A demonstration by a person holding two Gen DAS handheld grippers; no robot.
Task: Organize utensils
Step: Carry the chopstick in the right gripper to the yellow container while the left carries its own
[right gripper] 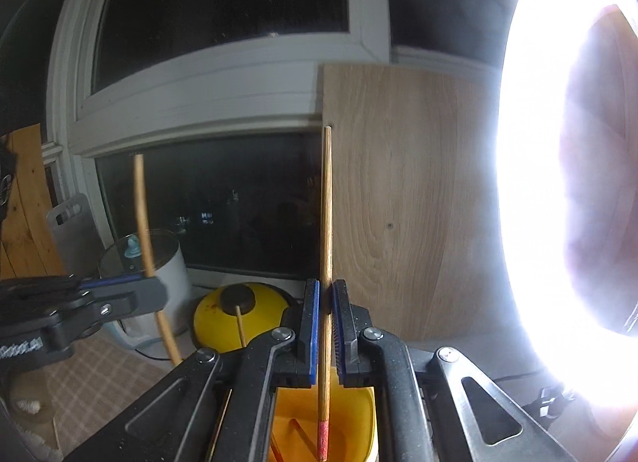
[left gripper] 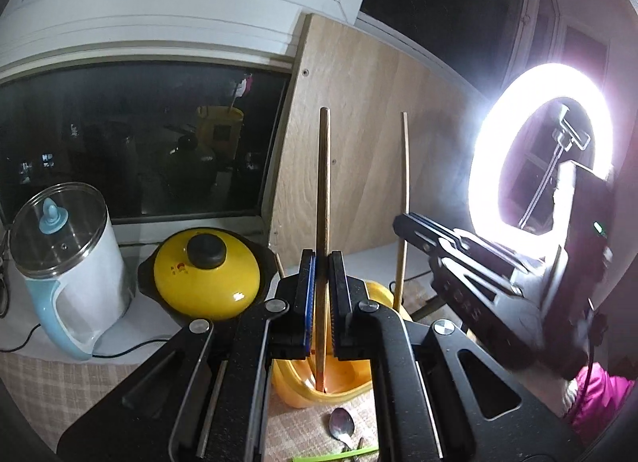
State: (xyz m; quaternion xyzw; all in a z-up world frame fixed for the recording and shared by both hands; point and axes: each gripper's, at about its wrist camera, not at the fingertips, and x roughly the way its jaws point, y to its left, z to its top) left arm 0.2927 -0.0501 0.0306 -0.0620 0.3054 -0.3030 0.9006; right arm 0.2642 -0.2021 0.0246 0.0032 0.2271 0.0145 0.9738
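My left gripper [left gripper: 322, 262] is shut on a wooden chopstick [left gripper: 323, 182] that stands upright, its lower end down inside a yellow utensil holder [left gripper: 347, 382]. To the right, my right gripper [left gripper: 400, 222] grips a thinner-looking chopstick [left gripper: 405, 166], also upright over the holder. In the right wrist view the right gripper [right gripper: 326, 294] is shut on a chopstick [right gripper: 327, 202] with a red tip, which dips into the yellow holder [right gripper: 355, 418]. The left gripper [right gripper: 157, 288] appears at the left, clamped on its chopstick [right gripper: 141, 214]. A metal spoon [left gripper: 342, 422] lies on the cloth in front of the holder.
A black pot with a yellow lid [left gripper: 207, 282] and a white-and-blue electric kettle [left gripper: 67, 262] stand at the left, under a dark window. A wooden board [left gripper: 359, 135] leans behind the holder. A bright ring light [left gripper: 490, 166] glares at the right. A green item [left gripper: 343, 454] lies near the spoon.
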